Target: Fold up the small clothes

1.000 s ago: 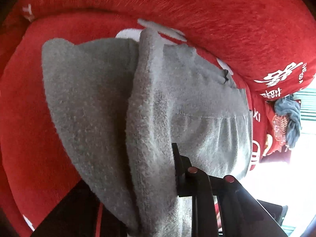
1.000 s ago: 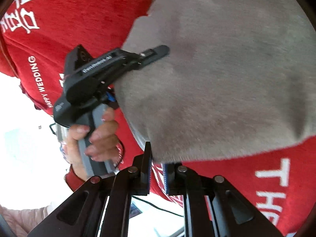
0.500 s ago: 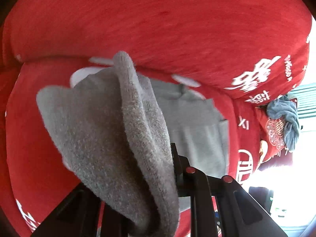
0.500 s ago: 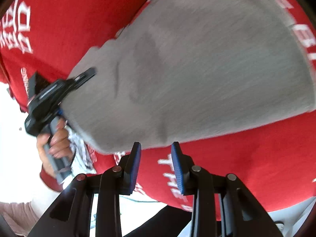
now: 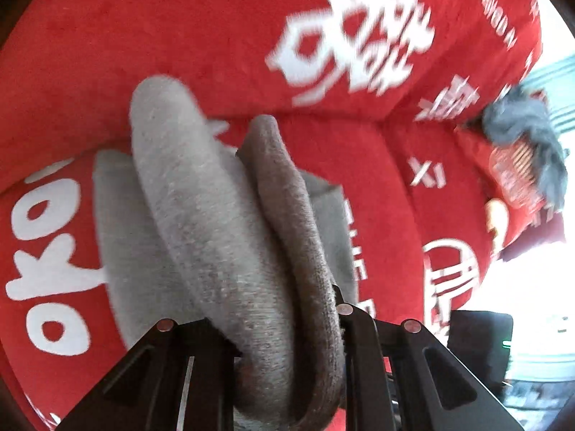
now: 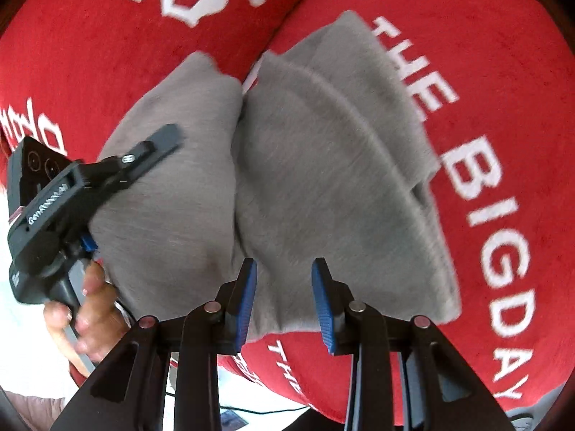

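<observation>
A small grey fleece garment [image 6: 323, 165] lies on the red sofa seat, doubled over, with a seam down its middle. My left gripper [image 5: 284, 323] is shut on a thick raised fold of the grey garment [image 5: 222, 215], which bulges up between its black fingers and drapes away onto the seat. In the right wrist view the left gripper [image 6: 161, 143] comes in from the left, a hand [image 6: 90, 309] on its handle, with one finger on top of the left half. My right gripper [image 6: 284, 269] hovers open over the garment's near edge, its blue pads apart and gripping nothing.
The red sofa cover [image 5: 143, 36] with white lettering spans the seat and backrest. A blue-grey cloth [image 5: 521, 133] lies bunched on the far right armrest. A black device [image 5: 478, 337] sits at the lower right. The seat's front edge [image 6: 273, 370] drops off just below my right gripper.
My right gripper opened, let go of the garment's edge and drew back. My left gripper swung sideways and up with its grey fold, so the garment is now doubled over.
</observation>
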`<control>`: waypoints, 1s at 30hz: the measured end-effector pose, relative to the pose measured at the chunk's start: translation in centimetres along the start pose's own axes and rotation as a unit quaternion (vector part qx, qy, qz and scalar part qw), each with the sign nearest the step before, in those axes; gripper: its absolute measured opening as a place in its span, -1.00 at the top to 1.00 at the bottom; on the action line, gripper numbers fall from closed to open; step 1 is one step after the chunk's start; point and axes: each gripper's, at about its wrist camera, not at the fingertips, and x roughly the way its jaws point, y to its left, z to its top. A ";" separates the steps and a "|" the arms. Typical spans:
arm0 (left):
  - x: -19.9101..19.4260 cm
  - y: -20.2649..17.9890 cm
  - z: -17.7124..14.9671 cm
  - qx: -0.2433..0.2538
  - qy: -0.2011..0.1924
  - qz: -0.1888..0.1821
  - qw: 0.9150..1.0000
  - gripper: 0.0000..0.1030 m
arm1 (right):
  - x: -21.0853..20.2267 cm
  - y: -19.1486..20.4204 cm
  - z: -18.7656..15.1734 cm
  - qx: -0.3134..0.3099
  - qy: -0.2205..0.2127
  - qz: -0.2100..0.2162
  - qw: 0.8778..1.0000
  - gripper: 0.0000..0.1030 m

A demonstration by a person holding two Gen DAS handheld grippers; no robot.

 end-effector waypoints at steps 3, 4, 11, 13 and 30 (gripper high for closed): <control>2.5 -1.2 0.0 0.009 0.018 0.037 0.999 0.61 | 0.4 -1.3 0.6 0.014 0.003 0.003 1.000 0.30; 3.1 -1.7 -0.1 0.016 0.021 0.051 0.998 0.54 | 0.6 -1.8 0.8 0.018 0.004 0.003 1.000 0.30; 1.9 -6.0 -1.2 0.104 -0.020 0.080 0.991 -0.26 | 0.4 -3.7 2.3 0.034 0.006 0.016 0.999 0.30; 0.7 -7.2 -1.4 0.120 -0.034 0.064 0.990 -0.26 | -0.5 -4.4 2.3 0.036 0.005 0.013 0.999 0.30; -4.2 8.2 -5.5 -0.022 -0.030 0.157 0.987 -0.26 | -9.1 -10.5 2.7 0.127 -0.076 0.066 0.987 0.06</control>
